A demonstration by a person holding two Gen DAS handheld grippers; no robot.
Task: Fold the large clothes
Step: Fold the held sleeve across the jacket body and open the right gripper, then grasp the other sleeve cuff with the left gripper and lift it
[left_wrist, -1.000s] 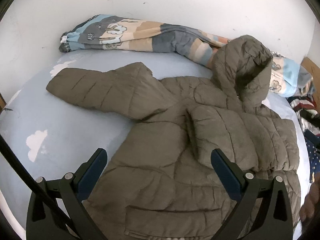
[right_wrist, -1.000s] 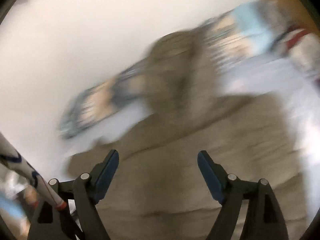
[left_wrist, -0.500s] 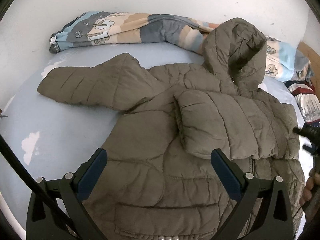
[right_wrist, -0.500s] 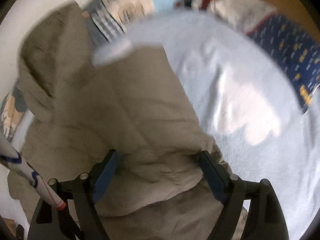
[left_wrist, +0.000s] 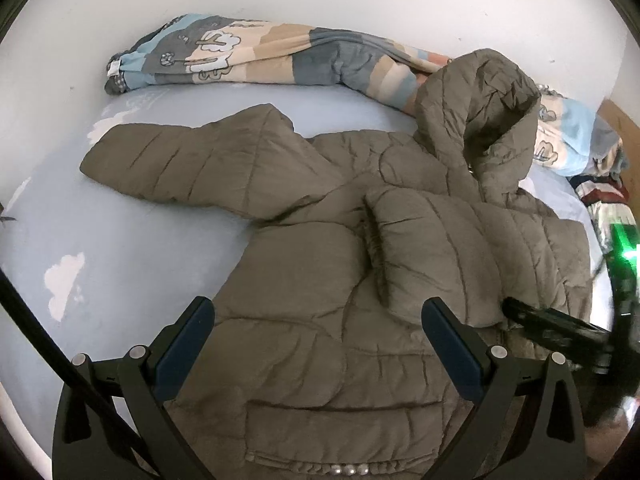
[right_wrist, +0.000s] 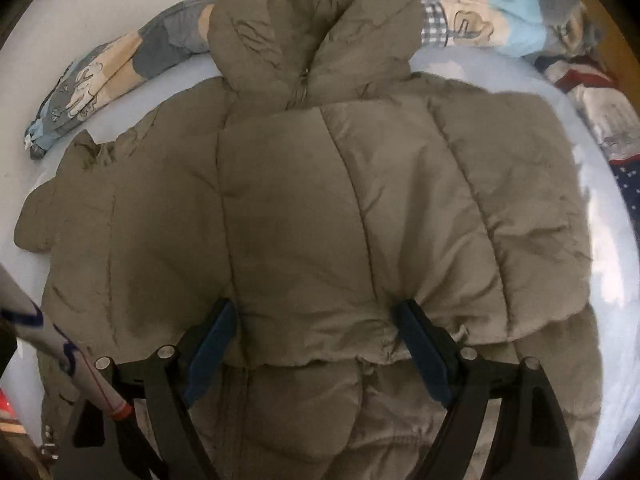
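The puffy jacket [right_wrist: 320, 208] looked soft, light and slippery; the right gripper [right_wrist: 316, 334] straddled its folded sleeve's cuff [right_wrist: 320, 344], jaws apart, best pinched there.

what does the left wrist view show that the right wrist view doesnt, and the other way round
Only the left wrist view shows the jacket's outstretched sleeve lying flat on the sheet, and the right gripper coming in from the side.

Only the right wrist view shows the right gripper's open fingers straddling the folded sleeve's cuff, plus a navy patterned cloth at the edge.

Both show the olive puffer jacket, its hood, the light blue sheet and the patchwork blanket.
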